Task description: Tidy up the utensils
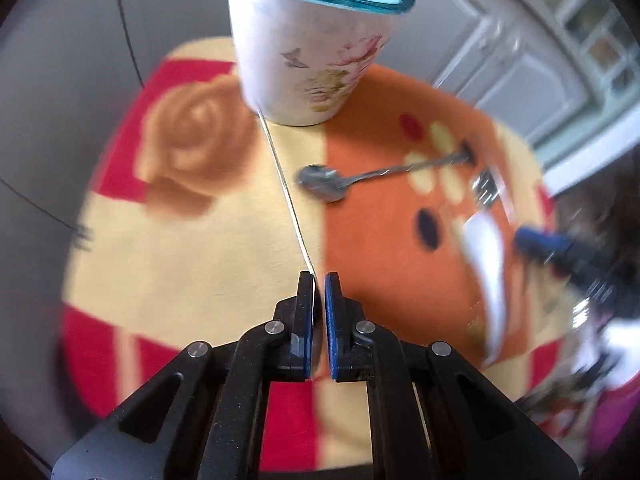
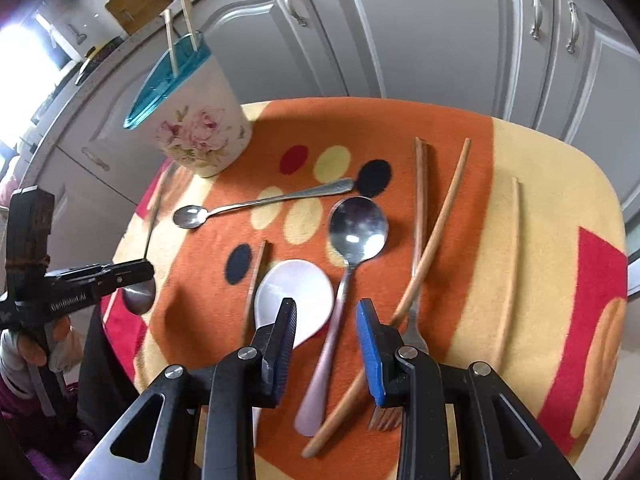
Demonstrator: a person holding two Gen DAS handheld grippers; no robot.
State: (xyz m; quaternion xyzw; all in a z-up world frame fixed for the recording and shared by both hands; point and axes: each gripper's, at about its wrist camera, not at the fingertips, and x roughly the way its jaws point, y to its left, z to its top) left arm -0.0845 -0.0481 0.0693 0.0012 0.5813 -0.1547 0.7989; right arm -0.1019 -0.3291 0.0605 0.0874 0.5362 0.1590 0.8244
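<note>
Left gripper (image 1: 319, 280) jaws pinching thin metal utensil handle (image 1: 286, 188); its bowl (image 2: 139, 298) hangs below the jaws. White floral holder with teal rim (image 1: 308, 60) stands ahead on desk (image 1: 192, 264). Advice: lift clear, swing over rim, lower, then release. Right gripper (image 2: 326, 312) jaws spread, empty, above white ceramic spoon (image 2: 296, 292).

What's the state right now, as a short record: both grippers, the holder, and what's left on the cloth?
left gripper: shut on a metal spoon, its handle pointing toward the holder
right gripper: open, holding nothing, above the white spoon and large spoon
holder: upright at the cloth's far edge, two chopsticks inside
cloth: also bears a small spoon, fork, loose chopsticks
</note>
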